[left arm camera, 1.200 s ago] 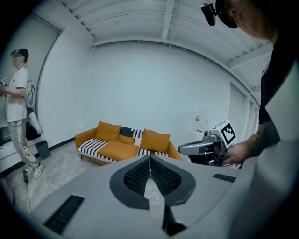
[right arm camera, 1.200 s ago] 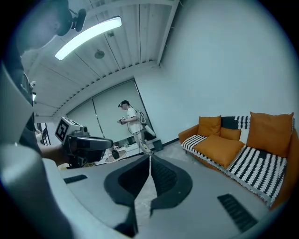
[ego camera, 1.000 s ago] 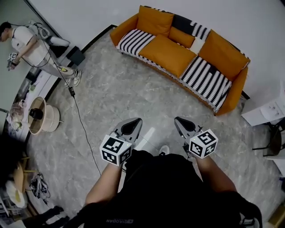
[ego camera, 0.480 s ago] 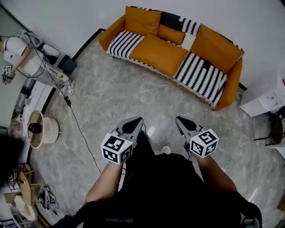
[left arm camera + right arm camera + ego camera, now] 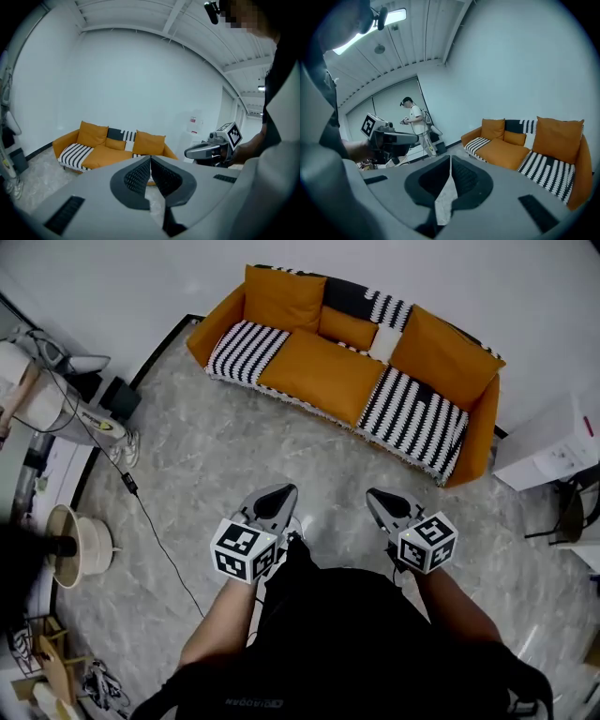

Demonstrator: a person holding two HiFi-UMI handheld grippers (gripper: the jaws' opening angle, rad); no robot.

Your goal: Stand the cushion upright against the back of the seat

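Lying flat on sofa (image 5: 476, 432): orange cushion (image 5: 321, 373).

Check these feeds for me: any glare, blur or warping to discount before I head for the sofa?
Head view: evenly lit and sharp, the sofa crisp, only a soft sheen on the floor. Left gripper view: strong fisheye with dark corners, ceiling beams bowed, a mosaic patch top right. Right gripper view: same fisheye; the ceiling light blows out at top left.
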